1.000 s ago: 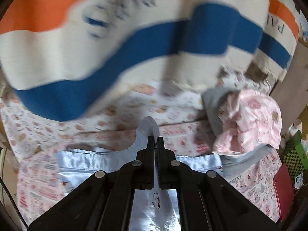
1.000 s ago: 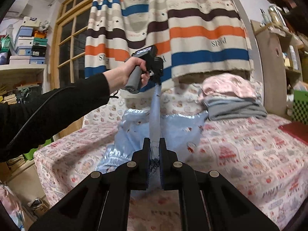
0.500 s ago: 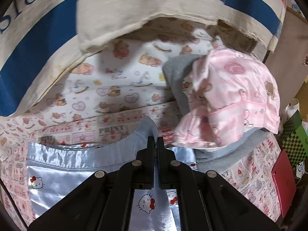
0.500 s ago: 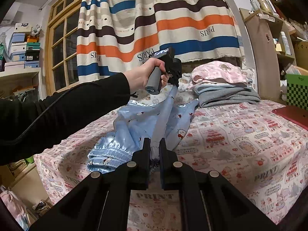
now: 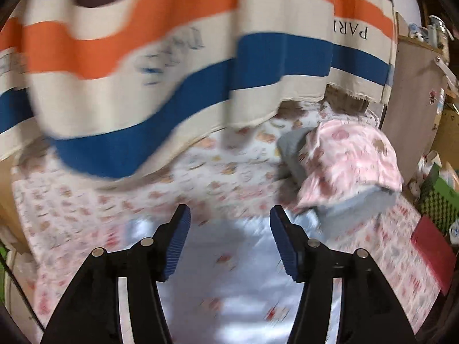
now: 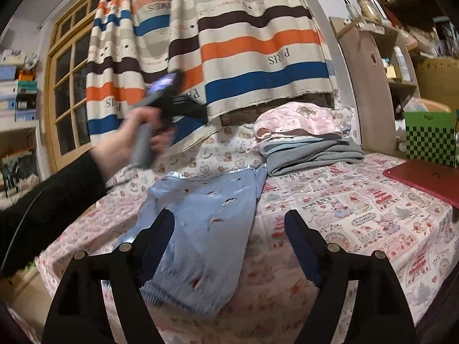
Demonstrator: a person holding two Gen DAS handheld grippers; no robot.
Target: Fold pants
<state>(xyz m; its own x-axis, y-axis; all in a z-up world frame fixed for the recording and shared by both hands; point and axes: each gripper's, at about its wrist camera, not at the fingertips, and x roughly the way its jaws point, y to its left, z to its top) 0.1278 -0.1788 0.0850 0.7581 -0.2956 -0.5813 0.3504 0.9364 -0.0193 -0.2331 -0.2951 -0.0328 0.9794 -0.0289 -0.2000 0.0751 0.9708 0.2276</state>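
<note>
I was working over a bed point(image 6: 358, 200) covered with a pink-and-white cartoon-print sheet, a striped curtain point(image 6: 243, 43) of cream, orange, blue and brown bands hanging behind it. One pair of pants point(image 6: 206, 223) lay flat on the sheet, light blue and glossy like satin, dotted with small red-and-white cartoon motifs, with a gathered cuff nearest my right camera. From the left wrist view the same pants point(image 5: 229, 281) showed as a shiny pale sheet directly under the gripper.

Both grippers had just let go. My left gripper point(image 5: 229, 223) had just been opening; its two black fingers with ribbed blue pads stood apart with nothing between them, hovering above the fabric. In the right wrist view I could see it as a blurred black tool gripped by a hand point(image 6: 134, 137) coming out of a dark sleeve. My right gripper point(image 6: 229, 229) had likewise just spread wide, empty, the pants lying below and between its fingers without being pinched.

At the far end of the bed sat one stack of folded clothes point(image 6: 304, 140): a pink printed piece on top, soft grey knits beneath. One flat red book-like item point(image 6: 424, 180) rested at the right edge, beside one green-and-black checkered box point(image 6: 430, 140).
</note>
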